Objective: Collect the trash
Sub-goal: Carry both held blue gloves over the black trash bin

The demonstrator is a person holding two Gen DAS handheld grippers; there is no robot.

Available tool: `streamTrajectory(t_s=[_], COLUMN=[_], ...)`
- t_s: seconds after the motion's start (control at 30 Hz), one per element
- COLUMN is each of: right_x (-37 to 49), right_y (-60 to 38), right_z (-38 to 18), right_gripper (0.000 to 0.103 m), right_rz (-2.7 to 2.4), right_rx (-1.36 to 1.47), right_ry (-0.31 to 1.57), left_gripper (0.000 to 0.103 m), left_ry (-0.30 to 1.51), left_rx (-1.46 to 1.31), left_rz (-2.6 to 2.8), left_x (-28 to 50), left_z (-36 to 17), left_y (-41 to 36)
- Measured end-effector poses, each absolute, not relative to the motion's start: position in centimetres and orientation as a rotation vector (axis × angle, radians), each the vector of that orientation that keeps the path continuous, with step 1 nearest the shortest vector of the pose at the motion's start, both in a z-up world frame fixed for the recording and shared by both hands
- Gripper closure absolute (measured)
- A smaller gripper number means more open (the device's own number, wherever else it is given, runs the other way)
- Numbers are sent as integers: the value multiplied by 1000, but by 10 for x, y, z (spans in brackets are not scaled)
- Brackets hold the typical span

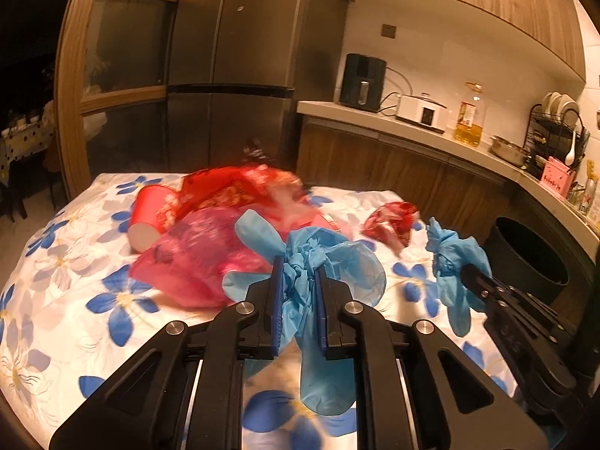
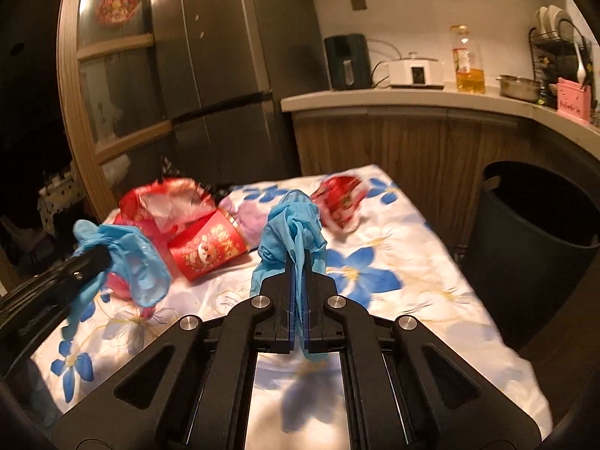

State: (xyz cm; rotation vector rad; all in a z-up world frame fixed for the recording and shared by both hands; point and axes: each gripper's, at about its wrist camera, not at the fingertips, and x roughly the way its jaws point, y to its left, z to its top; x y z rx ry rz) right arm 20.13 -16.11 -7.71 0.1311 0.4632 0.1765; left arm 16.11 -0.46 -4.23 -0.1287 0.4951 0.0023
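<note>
both grippers are angled down a bit, side by side. left gripper (image 1: 298, 275) has its jaws nearly together, pinching a blue glove (image 1: 318, 262) between the pads. right gripper (image 2: 299, 262) is clamped tight on another blue glove (image 2: 296, 221), which bunches above the fingertips.

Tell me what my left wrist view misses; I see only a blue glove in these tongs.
Observer: The right tongs are shut on a second blue glove.
Operator: Describe the red cup properly.
Observer: The red cup lies on its side; the right view shows a gold and white print on its wall.
Operator: Check the bin.
Observer: The black bin stands on the floor just past the table's right edge, its whole mouth in sight and open.
</note>
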Motion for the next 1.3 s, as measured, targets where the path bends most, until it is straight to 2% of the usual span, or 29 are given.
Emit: streamTrajectory(t_s=[0.6,1.3], right_x=[165,170], right_y=[-276,-375], right_z=[-39,-20], right_gripper=[101,101], right_rz=[7,-198], right_rx=[188,183], right_ry=[324,224], left_gripper=[89,89], left_ry=[442,381], left_rx=[-44,-6], left_rz=[-163,-396], left_x=[174,220], left_z=[-18,8], left_y=[-119,-257])
